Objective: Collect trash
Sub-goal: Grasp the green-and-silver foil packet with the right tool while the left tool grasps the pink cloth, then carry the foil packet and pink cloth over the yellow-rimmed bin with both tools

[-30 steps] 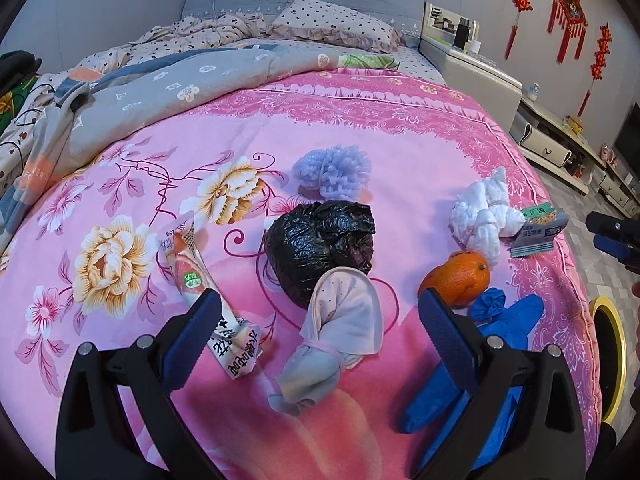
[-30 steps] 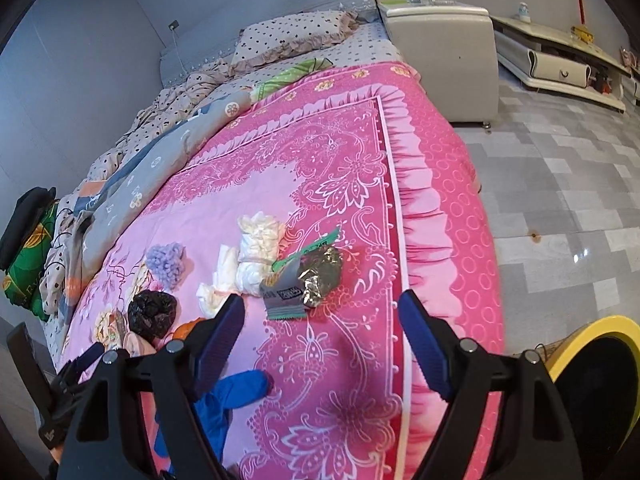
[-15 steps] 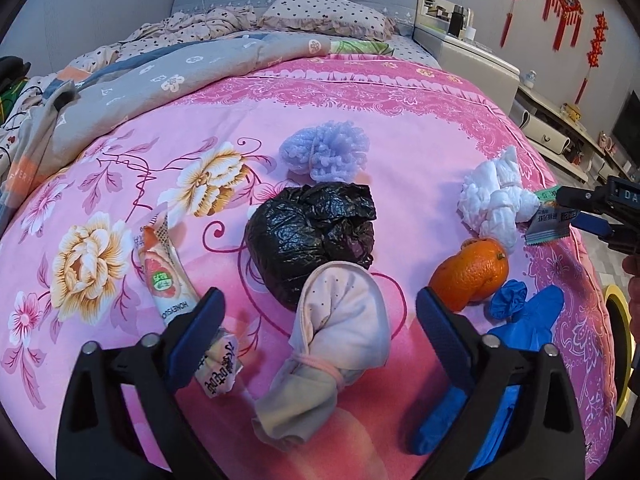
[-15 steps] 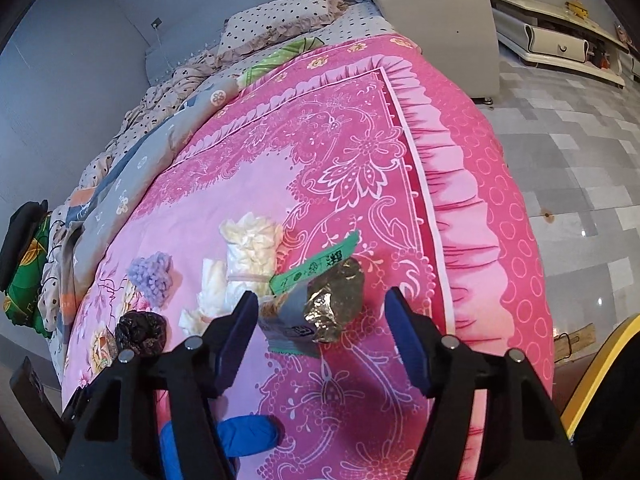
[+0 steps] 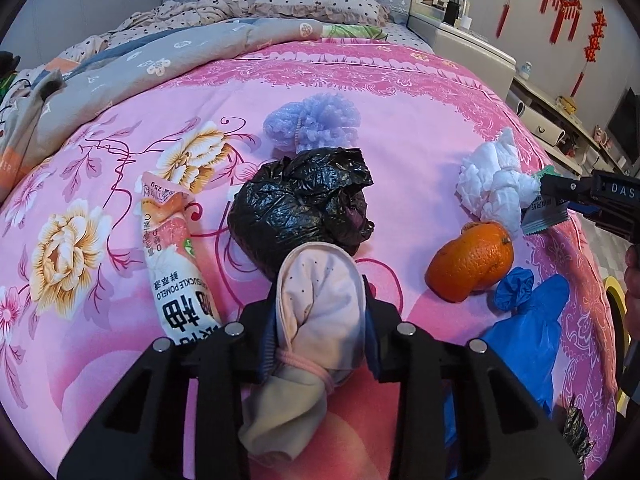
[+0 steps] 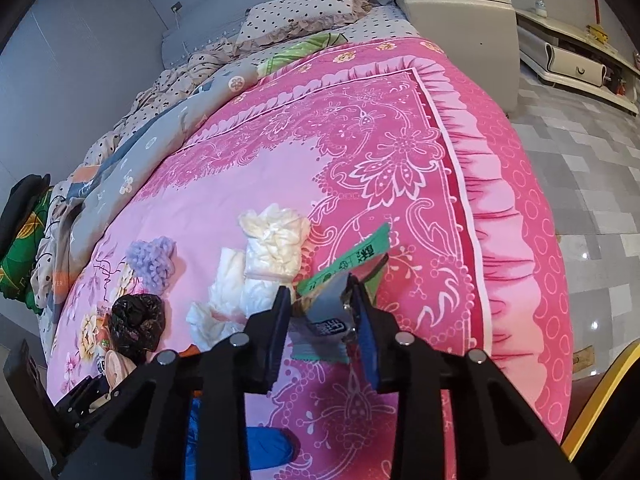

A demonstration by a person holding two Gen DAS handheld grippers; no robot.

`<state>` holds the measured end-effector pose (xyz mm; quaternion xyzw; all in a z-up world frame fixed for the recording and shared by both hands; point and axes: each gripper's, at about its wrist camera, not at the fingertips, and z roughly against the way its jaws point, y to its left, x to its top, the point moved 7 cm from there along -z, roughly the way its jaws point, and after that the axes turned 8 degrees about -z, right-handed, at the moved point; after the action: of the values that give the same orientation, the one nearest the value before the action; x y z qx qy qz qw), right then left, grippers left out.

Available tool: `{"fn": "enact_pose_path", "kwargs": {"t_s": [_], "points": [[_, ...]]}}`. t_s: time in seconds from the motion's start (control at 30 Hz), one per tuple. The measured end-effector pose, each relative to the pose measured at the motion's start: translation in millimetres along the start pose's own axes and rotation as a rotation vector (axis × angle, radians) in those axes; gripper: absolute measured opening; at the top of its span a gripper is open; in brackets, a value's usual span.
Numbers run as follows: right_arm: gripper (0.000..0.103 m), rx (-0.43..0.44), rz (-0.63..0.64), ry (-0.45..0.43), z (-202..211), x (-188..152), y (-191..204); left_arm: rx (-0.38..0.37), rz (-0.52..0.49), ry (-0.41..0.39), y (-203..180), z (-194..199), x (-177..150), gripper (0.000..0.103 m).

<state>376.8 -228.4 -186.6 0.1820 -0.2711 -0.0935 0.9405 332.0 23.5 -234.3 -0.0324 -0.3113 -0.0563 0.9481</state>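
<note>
My left gripper [image 5: 320, 336] is shut on a pale pink sock bundle [image 5: 316, 320] on the pink bed. Around it lie a black plastic bag [image 5: 300, 208], a pomelo snack wrapper [image 5: 172, 256], a lilac fluffy ball [image 5: 312, 124], an orange [image 5: 472, 260], a blue glove [image 5: 524, 328] and white crumpled tissue [image 5: 492, 184]. My right gripper [image 6: 320, 312] is shut on a green-and-silver foil wrapper [image 6: 340, 280] beside the white tissue [image 6: 272, 248]. That gripper also shows at the right edge of the left wrist view [image 5: 560, 192].
A rumpled grey quilt [image 5: 160, 56] and a dotted pillow [image 5: 316, 0] lie at the head of the bed. A white nightstand [image 6: 452, 12] stands beside it. A yellow-rimmed bin [image 6: 600, 400] sits on the tiled floor at the bed's right edge.
Both grippers moved forward and closed: the left one onto the sock bundle, the right one onto the foil wrapper.
</note>
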Motion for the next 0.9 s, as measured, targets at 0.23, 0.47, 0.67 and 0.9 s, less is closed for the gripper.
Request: {"fn": "enact_pose_path", "kwargs": {"t_s": [0.23, 0.47, 0.67, 0.9], "points": [[0.019, 0.007, 0.022, -0.004, 1.1, -1.4, 8.8, -0.010, 0.003, -0.007, -1.6, 7.5, -2.1, 0.030], [0.018, 0.022, 0.031, -0.025, 19.7, -1.2, 12.3, -0.003, -0.020, -0.041, -5.1, 28.4, -1.5, 0.029], [0.018, 0.046, 0.050, -0.043, 47.4, -7.4, 15.8, 0.003, -0.002, -0.055, 0.3, 47.2, 1.5, 0.029], [0.018, 0.066, 0.056, -0.051, 82.7, -19.4, 13.1, 0.017, 0.005, -0.083, 2.6, 79.4, 2.8, 0.029]]}}
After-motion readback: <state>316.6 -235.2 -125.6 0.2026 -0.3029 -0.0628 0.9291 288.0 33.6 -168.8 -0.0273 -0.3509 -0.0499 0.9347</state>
